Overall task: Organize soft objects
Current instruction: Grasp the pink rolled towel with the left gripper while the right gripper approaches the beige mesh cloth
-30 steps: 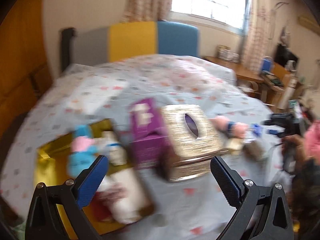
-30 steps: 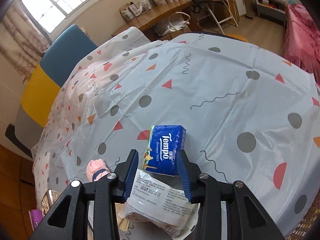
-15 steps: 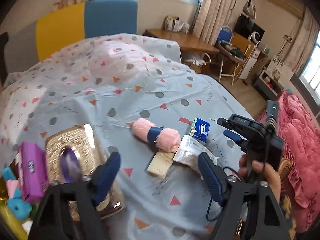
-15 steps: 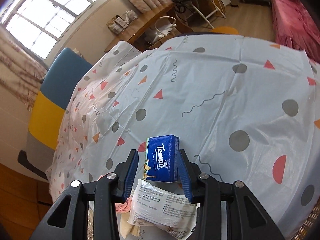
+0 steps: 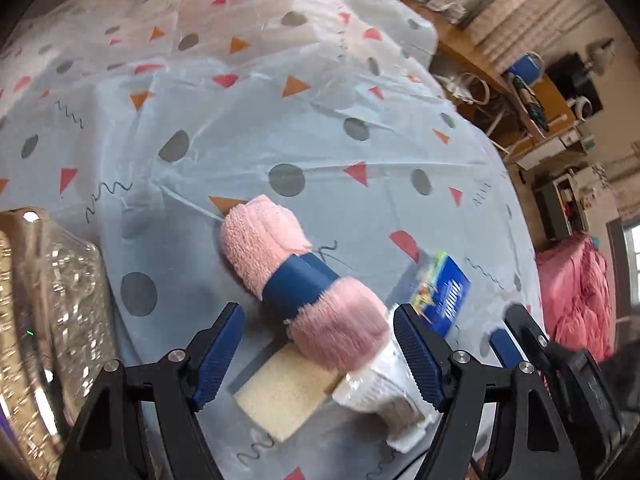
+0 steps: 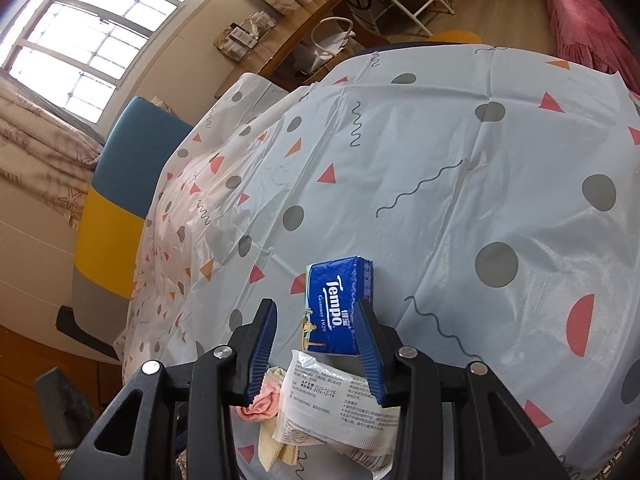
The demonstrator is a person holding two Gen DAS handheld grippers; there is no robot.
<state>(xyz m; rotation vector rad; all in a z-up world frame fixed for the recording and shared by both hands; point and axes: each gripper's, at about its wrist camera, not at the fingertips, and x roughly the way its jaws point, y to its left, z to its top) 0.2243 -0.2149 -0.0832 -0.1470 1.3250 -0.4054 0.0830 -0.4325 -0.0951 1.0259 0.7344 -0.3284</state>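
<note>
A rolled pink towel with a blue band (image 5: pixel 298 280) lies on the patterned tablecloth, its near end between the open fingers of my left gripper (image 5: pixel 318 354). Under it lie a beige cloth (image 5: pixel 282 394) and a white tissue packet (image 5: pixel 384 398). A blue Tempo tissue pack (image 5: pixel 446 300) lies to the right. In the right wrist view my right gripper (image 6: pixel 318 350) is open, with the Tempo pack (image 6: pixel 334 310) just beyond and between its tips, apart from them. The white packet (image 6: pixel 332 404) and pink towel end (image 6: pixel 262 400) lie below the fingers.
A shiny gold tissue box (image 5: pixel 44 320) stands at the left. The right gripper's body (image 5: pixel 560 372) is close on the right. The tablecloth (image 6: pixel 440 160) stretches far ahead. A blue and yellow chair (image 6: pixel 120 200) and a wooden desk (image 5: pixel 500 80) lie beyond the table.
My left gripper has swung right and down from the gold box to the pink towel, which now sits between its fingers. The right gripper has shifted slightly, still behind the Tempo pack.
</note>
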